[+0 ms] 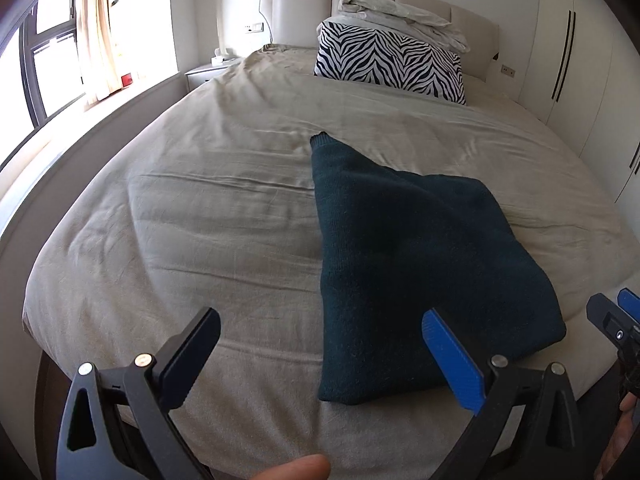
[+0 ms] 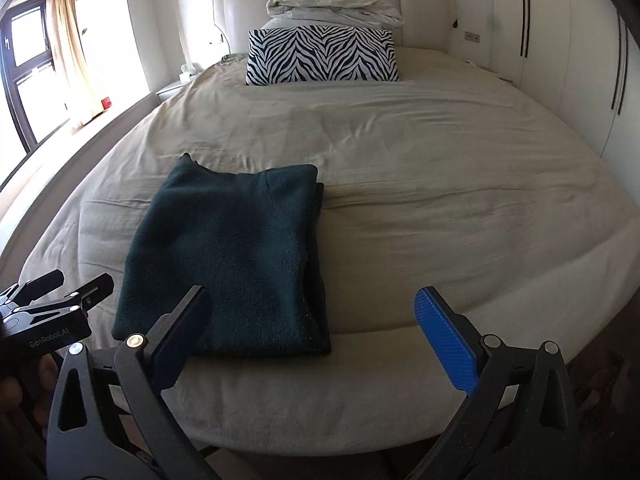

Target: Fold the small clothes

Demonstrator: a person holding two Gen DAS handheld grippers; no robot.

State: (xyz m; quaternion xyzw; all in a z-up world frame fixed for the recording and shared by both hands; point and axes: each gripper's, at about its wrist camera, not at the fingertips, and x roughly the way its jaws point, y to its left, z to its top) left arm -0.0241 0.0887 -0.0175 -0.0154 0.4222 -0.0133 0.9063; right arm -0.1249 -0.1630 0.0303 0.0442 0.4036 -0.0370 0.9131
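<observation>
A dark green knit garment [image 1: 404, 256] lies folded on the beige bed [image 1: 200, 208], near its foot edge. It also shows in the right wrist view [image 2: 228, 264], with one corner sticking out at the far left. My left gripper [image 1: 320, 356] is open and empty, just in front of the garment's near left edge. My right gripper [image 2: 312, 332] is open and empty, over the garment's near right corner. The right gripper also shows in the left wrist view [image 1: 616, 316], and the left gripper in the right wrist view [image 2: 72, 288].
A zebra-print pillow [image 2: 322, 56] and a folded white duvet [image 2: 332, 6] lie at the headboard. White wardrobes [image 2: 560, 60] stand on the right, a window with curtains [image 2: 64, 52] on the left. A nightstand [image 1: 208, 70] stands beside the bed.
</observation>
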